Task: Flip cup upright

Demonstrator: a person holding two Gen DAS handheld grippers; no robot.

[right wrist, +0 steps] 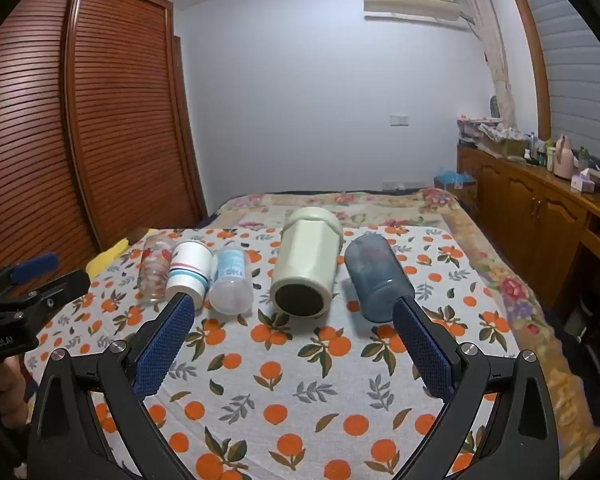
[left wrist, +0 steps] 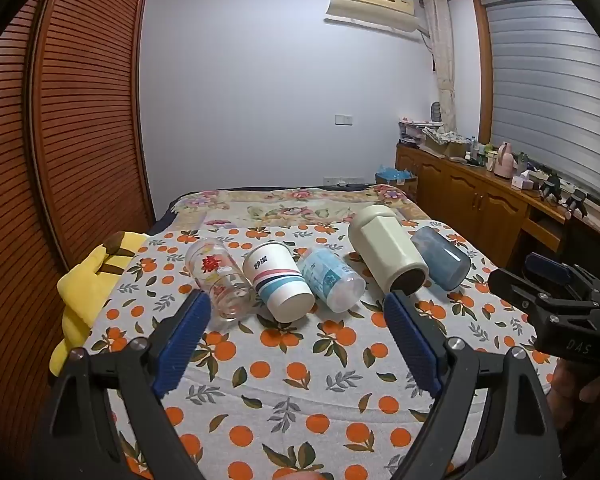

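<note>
Shown lying on their sides in a single row across the orange-print cloth point(right wrist: 300, 392), nearer its far edge, are five cups: a clear glass point(left wrist: 220, 280) with red lettering at the left end, a white paper cup point(left wrist: 280, 284) with blue and pink bands, a translucent plastic cup point(left wrist: 332, 280) with a pale blue label, a faceted cream tumbler point(left wrist: 386, 254) (the largest, its dark round base facing the cameras) and a smoky blue tumbler point(left wrist: 442, 258) at the right end. Each long axis runs roughly from near edge to far edge, bases toward the viewer and mouths away. Both grippers hang above the near half of the cloth, touching nothing: left gripper point(left wrist: 298, 324) and right gripper point(right wrist: 292, 322) each have their textured blue pads point(right wrist: 162, 350) spread wide apart. A yellow plush item point(left wrist: 88, 280) lies at the cloth's left edge.
</note>
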